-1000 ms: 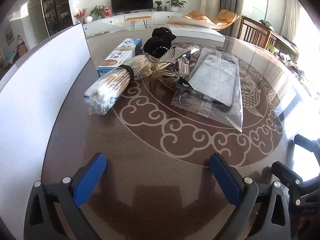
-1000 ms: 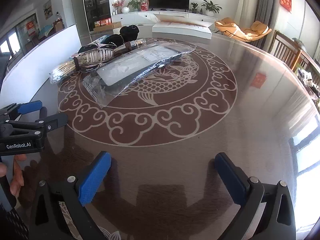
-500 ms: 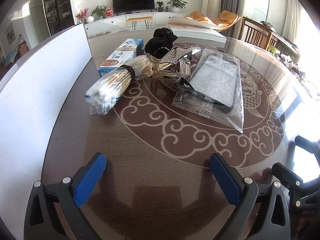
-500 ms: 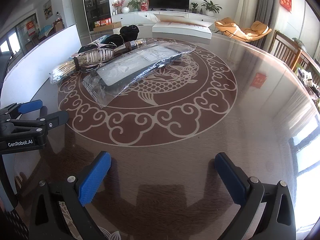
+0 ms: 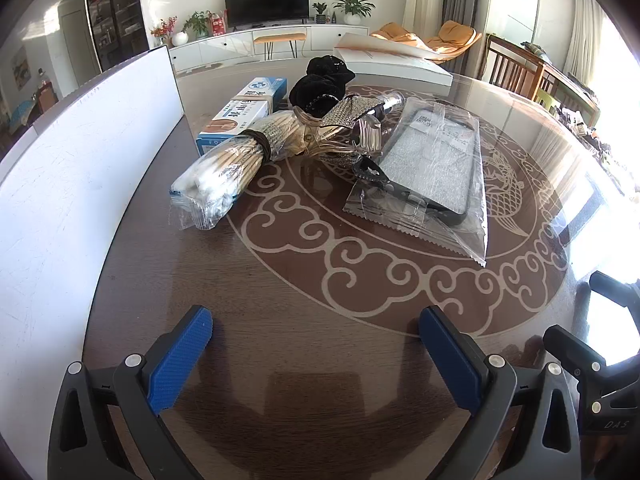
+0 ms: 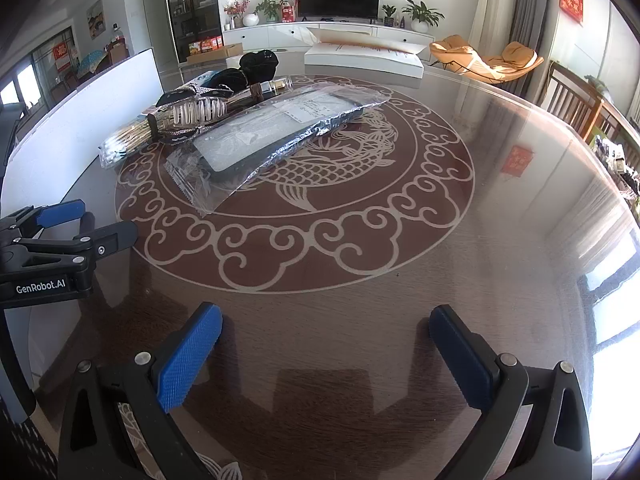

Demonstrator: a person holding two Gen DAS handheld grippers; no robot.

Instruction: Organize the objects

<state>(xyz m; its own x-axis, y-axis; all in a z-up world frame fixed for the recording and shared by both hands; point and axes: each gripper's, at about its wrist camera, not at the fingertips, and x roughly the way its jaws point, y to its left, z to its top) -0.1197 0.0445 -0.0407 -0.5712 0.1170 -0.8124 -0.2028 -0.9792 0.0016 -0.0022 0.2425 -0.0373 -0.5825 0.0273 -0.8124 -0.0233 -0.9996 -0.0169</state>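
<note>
Several loose items lie clustered on the far left part of a round table point(image 5: 320, 360), well ahead of both grippers.

Item 1: phone case in a clear plastic sleeve point(image 5: 430, 168), flat on the table's fish-and-cloud pattern, on the right of the cluster; also seen in the right wrist view point(image 6: 276, 136).

Item 2: bundle of cotton swabs point(image 5: 218, 178) in clear wrap, banded near its middle, lying slantwise at the left of the cluster, its near end toward the left gripper.

Item 3: blue and white carton point(image 5: 244, 110), behind the swab bundle and touching it.

Item 4: clear hair claw clip point(image 5: 366, 134), just beside the sleeve's left edge; ribbed teeth show in the right wrist view point(image 6: 198, 112).

Item 5: black fabric piece point(image 5: 322, 82), at the back of the cluster, resting over the other small items.

Item 6: studded grey strip point(image 5: 346, 114), draped between the black fabric and the claw clip.

Surround: white board point(image 5: 76, 168) standing on edge along the table's left side; flat white box point(image 6: 362, 54) at the table's far edge.

Left gripper point(image 5: 316, 340): blue pads spread wide, nothing between them, low over bare tabletop.

Right gripper point(image 6: 326, 344): likewise spread wide and empty, over bare tabletop to the right of the left gripper.
</note>
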